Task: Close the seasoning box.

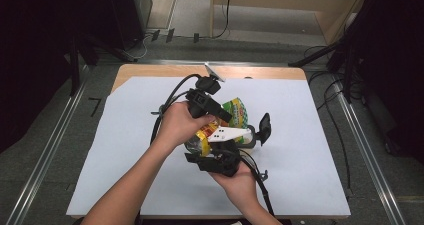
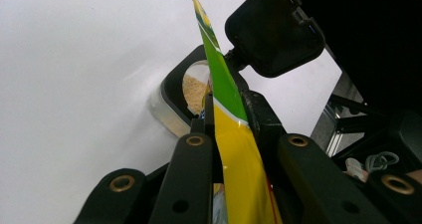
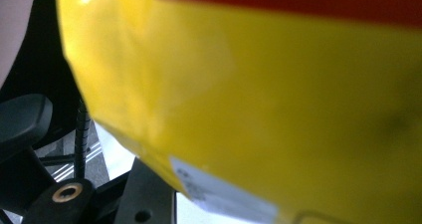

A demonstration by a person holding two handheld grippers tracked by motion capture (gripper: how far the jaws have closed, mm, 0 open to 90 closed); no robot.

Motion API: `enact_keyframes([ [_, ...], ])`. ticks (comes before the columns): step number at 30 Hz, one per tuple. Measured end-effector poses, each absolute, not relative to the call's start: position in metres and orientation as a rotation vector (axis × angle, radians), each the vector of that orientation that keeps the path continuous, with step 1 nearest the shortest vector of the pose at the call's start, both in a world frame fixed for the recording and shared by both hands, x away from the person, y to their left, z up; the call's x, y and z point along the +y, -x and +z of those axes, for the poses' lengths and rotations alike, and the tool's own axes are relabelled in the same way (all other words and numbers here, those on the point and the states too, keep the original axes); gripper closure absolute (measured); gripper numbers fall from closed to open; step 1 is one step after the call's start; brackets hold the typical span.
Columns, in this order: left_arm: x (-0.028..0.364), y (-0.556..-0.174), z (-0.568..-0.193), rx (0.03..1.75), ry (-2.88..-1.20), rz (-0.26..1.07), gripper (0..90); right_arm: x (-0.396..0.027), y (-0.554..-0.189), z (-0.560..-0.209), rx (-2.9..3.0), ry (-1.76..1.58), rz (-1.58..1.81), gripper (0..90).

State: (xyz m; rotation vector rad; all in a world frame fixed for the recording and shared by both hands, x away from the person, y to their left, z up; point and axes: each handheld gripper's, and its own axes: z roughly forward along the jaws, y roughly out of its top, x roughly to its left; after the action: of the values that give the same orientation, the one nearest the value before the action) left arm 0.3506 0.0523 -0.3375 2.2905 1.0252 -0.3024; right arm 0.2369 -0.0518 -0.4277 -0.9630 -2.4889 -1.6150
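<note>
The left gripper (image 2: 226,119) jaws clench the bag (image 2: 226,84); the right gripper (image 1: 220,162) jaws grasp its body, tipping it over the container (image 2: 186,92).

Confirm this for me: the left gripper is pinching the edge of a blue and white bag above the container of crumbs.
Not right. The bag is yellow and green, as the left gripper view shows. The left gripper does pinch its edge above the container of crumbs.
</note>
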Motion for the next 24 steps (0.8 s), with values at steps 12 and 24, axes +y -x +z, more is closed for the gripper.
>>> enact_keyframes([
  [12,0.0517,-0.3488,-0.3371,1.041,-2.296,-0.287,83.0,-0.0529,-0.2377,-0.4266,-2.500,0.934,-1.601,63.5],
  [24,0.0558,-0.3448,-0.3397,1.055,-2.275,-0.265,82.7,-0.0502,-0.2392,-0.4291,-2.513,0.937,-1.573,63.8],
])
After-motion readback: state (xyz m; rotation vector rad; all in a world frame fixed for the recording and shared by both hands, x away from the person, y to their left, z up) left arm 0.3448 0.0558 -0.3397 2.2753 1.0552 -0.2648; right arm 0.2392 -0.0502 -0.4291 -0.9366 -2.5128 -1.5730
